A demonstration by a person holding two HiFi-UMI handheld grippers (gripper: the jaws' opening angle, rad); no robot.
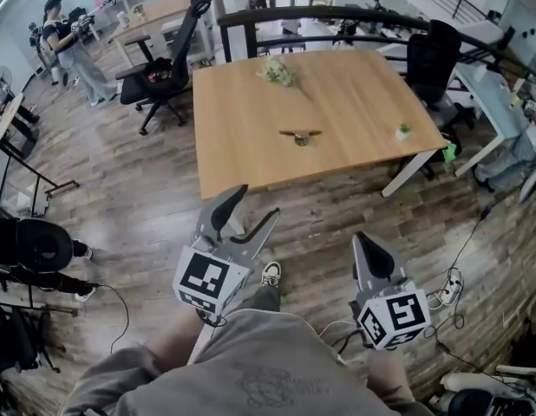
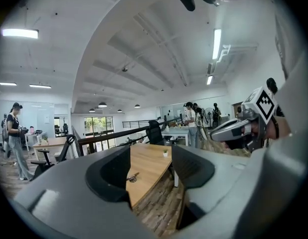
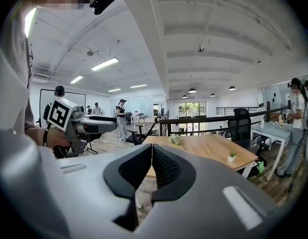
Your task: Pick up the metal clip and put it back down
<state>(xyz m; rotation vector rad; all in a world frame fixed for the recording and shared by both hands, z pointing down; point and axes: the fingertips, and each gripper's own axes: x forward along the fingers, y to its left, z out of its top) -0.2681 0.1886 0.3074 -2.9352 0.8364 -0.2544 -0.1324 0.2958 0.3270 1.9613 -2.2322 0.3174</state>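
Metal clip (image 1: pixel 300 135) tiny, detail unclear (head view); person's torso (image 1: pixel 251 371) cut off, bottom edge

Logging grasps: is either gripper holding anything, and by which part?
Nothing is held. Left gripper open, right gripper shut empty; the metal clip lies on the table.

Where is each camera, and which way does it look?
Head view: on the person's head, looking steeply down at table, metal clip, left gripper, right gripper, shirt.
Left gripper view: rides that gripper, looks between open fingers at the table; right gripper beside.
Right gripper view: rides that gripper, looks past shut fingers at the table; left gripper beside.
All share the table.
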